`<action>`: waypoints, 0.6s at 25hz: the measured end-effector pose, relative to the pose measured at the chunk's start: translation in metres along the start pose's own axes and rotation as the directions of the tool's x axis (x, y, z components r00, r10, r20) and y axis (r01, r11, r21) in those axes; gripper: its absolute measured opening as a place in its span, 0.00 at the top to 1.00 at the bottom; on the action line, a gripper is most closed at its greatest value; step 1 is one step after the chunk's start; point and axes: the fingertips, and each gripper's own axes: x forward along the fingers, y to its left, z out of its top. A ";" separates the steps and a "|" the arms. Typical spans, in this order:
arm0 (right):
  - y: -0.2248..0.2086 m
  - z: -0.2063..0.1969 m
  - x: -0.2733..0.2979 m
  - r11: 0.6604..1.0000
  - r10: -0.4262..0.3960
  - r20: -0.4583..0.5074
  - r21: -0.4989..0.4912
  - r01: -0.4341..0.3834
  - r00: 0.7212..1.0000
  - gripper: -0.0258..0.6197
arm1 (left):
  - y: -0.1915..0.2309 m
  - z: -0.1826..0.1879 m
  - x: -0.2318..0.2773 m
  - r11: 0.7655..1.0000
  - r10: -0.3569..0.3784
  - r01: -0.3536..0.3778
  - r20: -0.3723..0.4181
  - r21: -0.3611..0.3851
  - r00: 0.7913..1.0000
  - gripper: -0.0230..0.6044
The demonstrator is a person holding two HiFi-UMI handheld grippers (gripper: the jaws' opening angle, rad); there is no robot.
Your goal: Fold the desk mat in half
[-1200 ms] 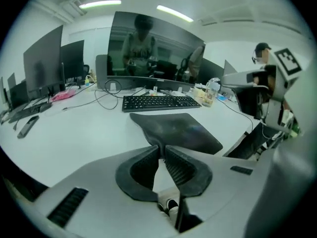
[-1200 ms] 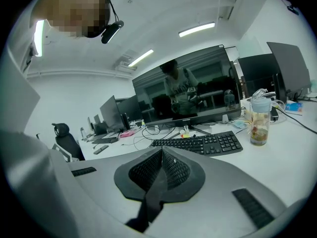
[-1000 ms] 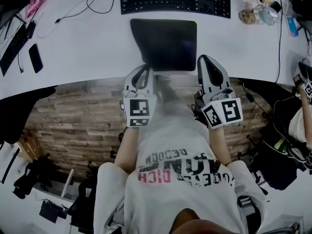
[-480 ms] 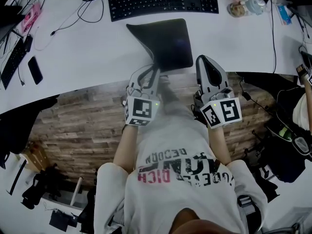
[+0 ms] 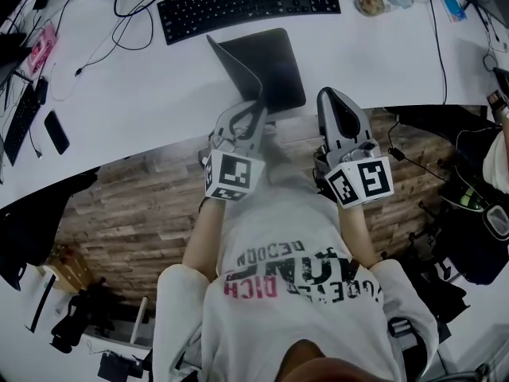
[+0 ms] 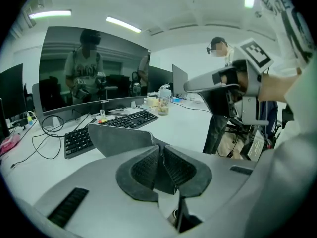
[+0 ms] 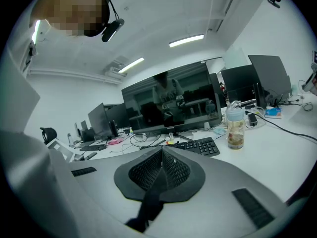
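At the desk edge (image 5: 159, 138), left tool (image 5: 254, 108) pinches desk mat (image 5: 274, 66) corner.

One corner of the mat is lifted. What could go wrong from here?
Only the left gripper pinches the desk mat, at its near left corner; the right gripper is shut, off it, so the fold may run crooked. The keyboard lies just past the far edge and could get bumped.

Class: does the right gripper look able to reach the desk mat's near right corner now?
Probably yes: the right gripper sits just beside the desk mat, nothing between them, though its shut jaws must open first.
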 end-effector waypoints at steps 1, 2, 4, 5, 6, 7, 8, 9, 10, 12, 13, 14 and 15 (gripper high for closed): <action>-0.001 0.000 -0.001 1.000 -0.002 0.001 0.002 0.002 1.000 0.96 | -0.002 0.001 0.002 1.000 -0.007 0.007 -0.002 0.003 1.000 0.91; -0.003 0.000 -0.002 1.000 -0.005 0.003 0.004 0.005 1.000 0.96 | -0.004 0.001 0.004 1.000 -0.014 0.014 -0.004 0.005 1.000 0.91; -0.006 0.000 -0.005 1.000 -0.010 0.007 0.007 0.010 1.000 0.96 | -0.007 0.002 0.007 1.000 -0.024 0.025 -0.009 0.010 1.000 0.91; -0.008 0.000 -0.006 1.000 -0.011 0.008 0.008 0.011 1.000 0.96 | -0.009 0.002 0.008 1.000 -0.027 0.027 -0.012 0.012 1.000 0.91; -0.010 0.000 -0.007 1.000 -0.012 0.007 0.009 0.012 1.000 0.96 | -0.011 0.003 0.010 0.999 -0.029 0.029 -0.015 0.013 0.999 0.91; -0.012 0.000 -0.008 1.000 -0.012 0.007 0.010 0.012 1.000 0.96 | -0.012 0.004 0.012 1.000 -0.029 0.029 -0.018 0.012 0.999 0.91; -0.015 0.000 -0.008 1.000 -0.013 0.008 0.010 0.013 1.000 0.96 | -0.014 0.005 0.014 1.000 -0.028 0.028 -0.020 0.010 0.999 0.91; -0.018 0.001 -0.008 1.000 -0.015 0.009 0.011 0.015 1.000 0.96 | -0.015 0.006 0.016 1.000 -0.026 0.027 -0.022 0.007 0.999 0.91; -0.020 0.002 -0.009 1.000 -0.017 0.012 0.011 0.017 1.000 0.96 | -0.016 0.006 0.018 1.000 -0.026 0.026 -0.023 0.004 0.999 0.91; -0.026 0.004 -0.010 1.000 -0.020 0.018 0.009 0.020 1.000 0.96 | -0.019 0.008 0.022 1.000 -0.026 0.026 -0.026 -0.002 0.999 0.91; -0.028 0.005 -0.011 1.000 -0.022 0.020 0.008 0.022 1.000 0.96 | -0.021 0.009 0.025 1.000 -0.027 0.026 -0.028 -0.004 0.999 0.91; -0.031 0.006 -0.012 1.000 -0.023 0.022 0.006 0.023 1.000 0.96 | -0.023 0.009 0.027 1.000 -0.028 0.028 -0.029 -0.007 0.999 0.91; -0.033 0.006 -0.013 1.000 -0.024 0.023 0.005 0.024 0.999 0.96 | -0.024 0.010 0.030 1.000 -0.030 0.029 -0.030 -0.012 0.999 0.91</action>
